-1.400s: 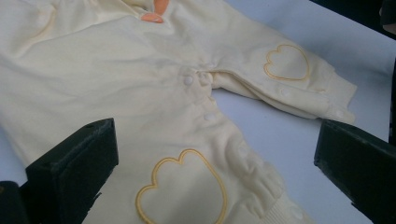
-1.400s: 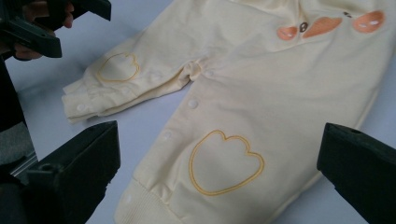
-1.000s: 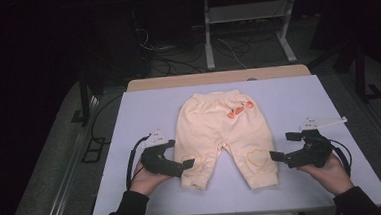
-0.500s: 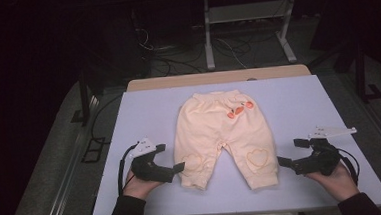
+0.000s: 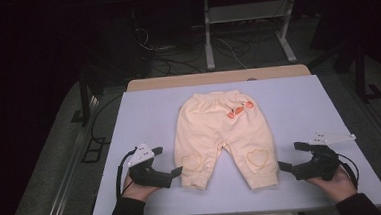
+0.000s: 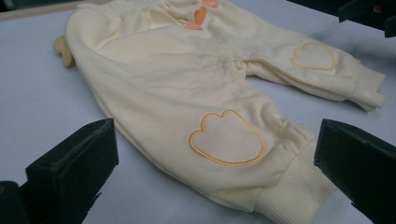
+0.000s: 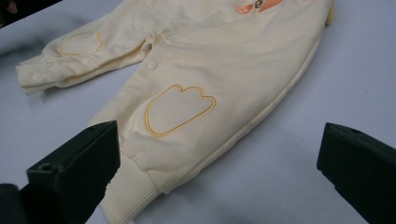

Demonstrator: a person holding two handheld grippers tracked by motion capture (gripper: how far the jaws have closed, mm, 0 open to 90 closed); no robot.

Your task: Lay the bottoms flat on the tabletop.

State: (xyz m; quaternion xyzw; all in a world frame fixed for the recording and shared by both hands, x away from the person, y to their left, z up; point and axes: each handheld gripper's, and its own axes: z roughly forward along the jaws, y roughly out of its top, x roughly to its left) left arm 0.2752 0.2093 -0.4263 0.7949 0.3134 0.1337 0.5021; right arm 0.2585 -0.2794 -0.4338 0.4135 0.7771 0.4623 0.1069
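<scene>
Soft, light baby trousers [image 5: 222, 133]; probably best pinched at the ribbed cuffs [image 6: 299, 189], 6 o'clock. Both claws released.

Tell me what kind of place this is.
Probably a lab or recording setup: baby pants lie on a lit white table in a dark room, with cables and a metal stand on the floor behind.

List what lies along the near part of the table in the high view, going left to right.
Left tongs → heart patch on the pants' left leg → heart patch on the right leg → right tongs, with both tongs open and pointing inward at the cream baby pants.
</scene>
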